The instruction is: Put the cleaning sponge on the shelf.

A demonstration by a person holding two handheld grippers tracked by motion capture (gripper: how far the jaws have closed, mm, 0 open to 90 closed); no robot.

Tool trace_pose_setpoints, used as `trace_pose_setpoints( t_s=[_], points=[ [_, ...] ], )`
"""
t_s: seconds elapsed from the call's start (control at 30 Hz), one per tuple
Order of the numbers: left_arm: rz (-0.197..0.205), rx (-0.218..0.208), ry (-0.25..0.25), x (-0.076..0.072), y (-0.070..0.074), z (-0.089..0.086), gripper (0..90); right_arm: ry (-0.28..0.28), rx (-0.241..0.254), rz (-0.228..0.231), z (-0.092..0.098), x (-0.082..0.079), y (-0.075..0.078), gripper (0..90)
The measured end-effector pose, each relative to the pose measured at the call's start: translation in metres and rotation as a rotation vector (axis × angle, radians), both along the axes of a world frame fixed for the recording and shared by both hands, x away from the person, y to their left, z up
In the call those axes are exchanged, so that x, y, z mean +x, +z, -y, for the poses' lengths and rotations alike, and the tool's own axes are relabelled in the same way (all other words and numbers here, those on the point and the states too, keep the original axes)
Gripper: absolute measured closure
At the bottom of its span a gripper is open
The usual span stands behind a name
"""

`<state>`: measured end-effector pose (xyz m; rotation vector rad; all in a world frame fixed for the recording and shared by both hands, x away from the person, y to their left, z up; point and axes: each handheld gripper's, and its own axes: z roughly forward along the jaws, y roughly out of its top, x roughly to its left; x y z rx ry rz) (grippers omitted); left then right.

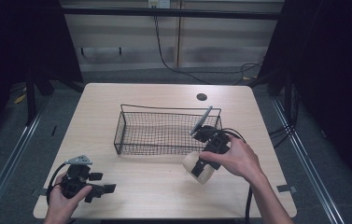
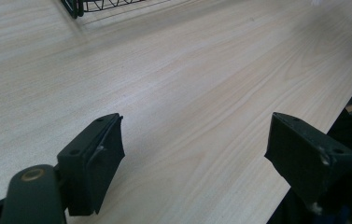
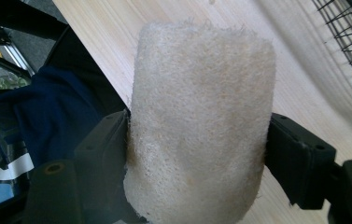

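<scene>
High view: right gripper (image 1: 200, 169) clamped on loofah sponge (image 1: 199, 168), lifted just in front of wire basket (image 1: 122, 135); drop-in still to do; left gripper (image 1: 100, 189) spread, idle

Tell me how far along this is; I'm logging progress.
Done: the right tongs are shut on the loofah sponge. In hand: it is held just in front of the wire basket. Left: probably putting it in. The left tongs rest open.
</scene>
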<state>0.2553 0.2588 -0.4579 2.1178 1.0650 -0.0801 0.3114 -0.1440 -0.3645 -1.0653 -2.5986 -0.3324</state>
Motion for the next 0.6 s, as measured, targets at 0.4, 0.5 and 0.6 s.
trace_pose_setpoints(
  t_s=[0.4, 0.5, 0.6],
  points=[
    [0.000, -0.002, -0.004, 0.000, 0.000, -0.001, 18.6, -0.003, 0.013, 0.042, -0.008, 0.006, 0.020, 25.9],
    [0.001, -0.001, -0.001, 0.000, 0.000, 0.000, 18.6, 0.008, 0.012, 0.041, -0.010, 0.007, 0.025, 25.9],
    [0.001, -0.004, 0.001, 0.000, 0.001, -0.001, 18.6, 0.006, 0.010, 0.038, -0.010, 0.010, 0.027, 25.9]
  ],
)
